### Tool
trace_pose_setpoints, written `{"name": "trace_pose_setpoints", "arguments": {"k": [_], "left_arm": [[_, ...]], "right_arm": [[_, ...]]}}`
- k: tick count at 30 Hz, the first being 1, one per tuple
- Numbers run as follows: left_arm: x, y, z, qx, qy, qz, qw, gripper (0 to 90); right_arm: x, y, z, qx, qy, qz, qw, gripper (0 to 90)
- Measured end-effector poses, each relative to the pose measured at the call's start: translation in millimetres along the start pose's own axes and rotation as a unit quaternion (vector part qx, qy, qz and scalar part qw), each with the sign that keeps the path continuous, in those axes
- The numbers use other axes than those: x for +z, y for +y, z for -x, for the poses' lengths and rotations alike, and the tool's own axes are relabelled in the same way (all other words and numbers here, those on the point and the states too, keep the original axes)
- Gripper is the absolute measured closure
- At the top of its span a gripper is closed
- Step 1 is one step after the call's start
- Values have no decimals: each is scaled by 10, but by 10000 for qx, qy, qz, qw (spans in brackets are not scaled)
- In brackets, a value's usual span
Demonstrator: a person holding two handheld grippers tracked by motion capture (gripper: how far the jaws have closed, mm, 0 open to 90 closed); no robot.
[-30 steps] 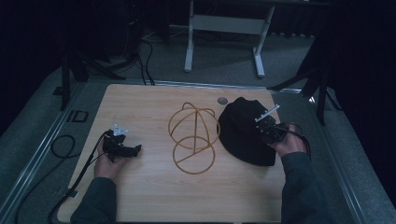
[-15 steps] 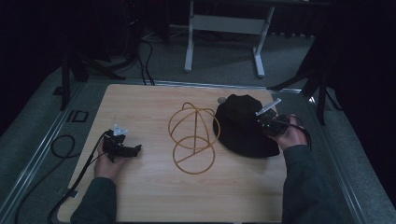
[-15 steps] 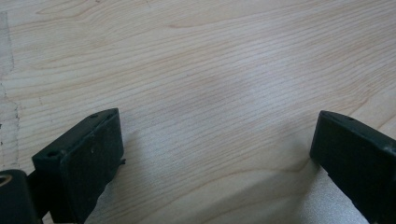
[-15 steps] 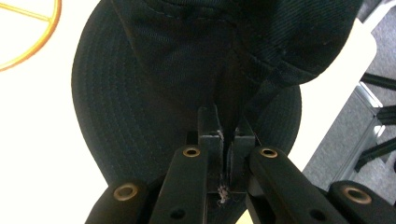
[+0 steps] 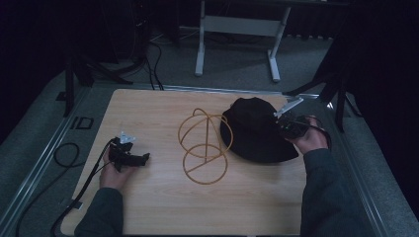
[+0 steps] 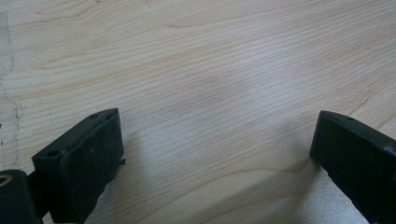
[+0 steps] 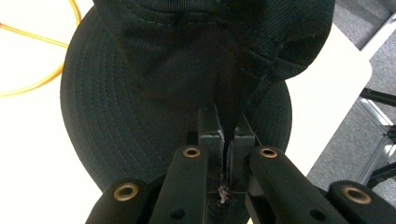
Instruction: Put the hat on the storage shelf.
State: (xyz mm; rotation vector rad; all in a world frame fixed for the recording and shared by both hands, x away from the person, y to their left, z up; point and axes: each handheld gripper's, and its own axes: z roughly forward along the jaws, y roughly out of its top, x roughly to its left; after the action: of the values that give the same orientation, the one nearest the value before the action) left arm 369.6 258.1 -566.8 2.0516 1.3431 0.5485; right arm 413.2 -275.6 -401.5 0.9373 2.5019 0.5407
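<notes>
Pinching a fold of the hat's (image 7: 187, 70) crown, the right tool (image 7: 223, 140) is clamped shut, likely to lift it. Hat sits just right of the wire stand (image 5: 202, 143). Left tool (image 5: 129, 157), jaws apart, rests idle on the counter (image 5: 163, 202), well left of stand.

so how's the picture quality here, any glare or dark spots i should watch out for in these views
High view: dim overall, the room behind nearly black; the black hat loses detail, the wire stand reads clearly. Left gripper view: well lit, a soft pale sheen on the wood table, the open jaws slightly soft. Right gripper view: the table is blown out to white, while the hat's stitching stays sharp by the right gripper.
</notes>
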Motion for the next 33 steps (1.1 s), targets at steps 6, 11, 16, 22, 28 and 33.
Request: {"name": "trace_pose_setpoints", "arguments": {"k": [6, 11, 16, 22, 28, 33], "left_arm": [[1, 0, 2, -12, 1, 9, 10000, 28], [1, 0, 2, -14, 0, 8, 10000, 28], [1, 0, 2, -16, -2, 7, 10000, 28], [0, 1, 1, -10, -3, 0, 10000, 28], [0, 1, 1, -13, -3, 1, 10000, 28], [0, 1, 1, -11, -3, 1, 10000, 28]], "right_arm": [[-103, 29, 44, -81, 10, 103, 9999, 883], [-166, 42, 78, -115, 47, 208, 9997, 883], [-222, 50, 104, -132, 95, 341, 9993, 883], [-283, 62, 129, -176, 195, 471, 9985, 882], [-343, 75, 143, -224, 259, 475, 9983, 882], [-400, 83, 154, -249, 274, 541, 9979, 882]]}}
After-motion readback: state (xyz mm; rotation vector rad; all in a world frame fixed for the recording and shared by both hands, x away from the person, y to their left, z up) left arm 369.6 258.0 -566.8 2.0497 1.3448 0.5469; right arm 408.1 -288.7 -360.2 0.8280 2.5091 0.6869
